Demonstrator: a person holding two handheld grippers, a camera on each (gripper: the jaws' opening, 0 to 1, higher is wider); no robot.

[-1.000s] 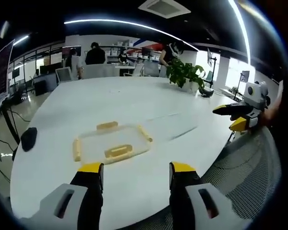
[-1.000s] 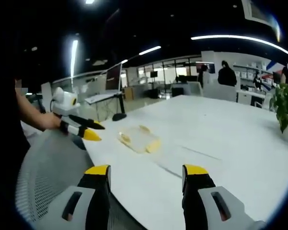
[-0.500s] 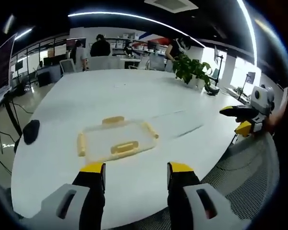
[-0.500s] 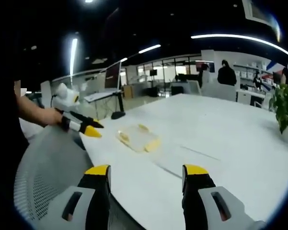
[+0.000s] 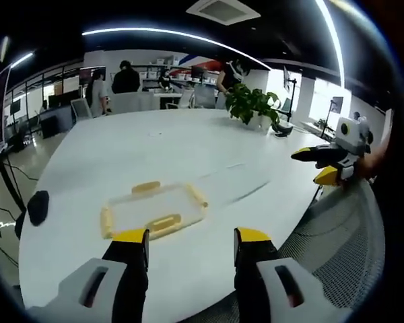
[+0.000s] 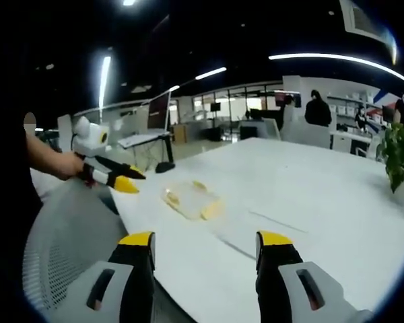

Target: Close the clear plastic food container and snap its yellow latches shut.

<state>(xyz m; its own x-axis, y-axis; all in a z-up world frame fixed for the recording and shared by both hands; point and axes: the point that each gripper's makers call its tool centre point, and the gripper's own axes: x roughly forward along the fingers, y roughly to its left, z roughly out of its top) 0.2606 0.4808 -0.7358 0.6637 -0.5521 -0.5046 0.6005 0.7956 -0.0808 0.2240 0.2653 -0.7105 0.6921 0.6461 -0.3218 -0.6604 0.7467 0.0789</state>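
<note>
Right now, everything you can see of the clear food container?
The container is a shallow rectangular box of clear plastic with four yellow latches, one on each side. It lies flat on the white table, near the edge. Nothing touches it; the left gripper hangs short of it, jaws open.

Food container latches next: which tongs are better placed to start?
Probably the left. The left tongs sit open directly before the container, a yellow latch just beyond their tips. The right tongs are farther back, with bare table between.
</note>
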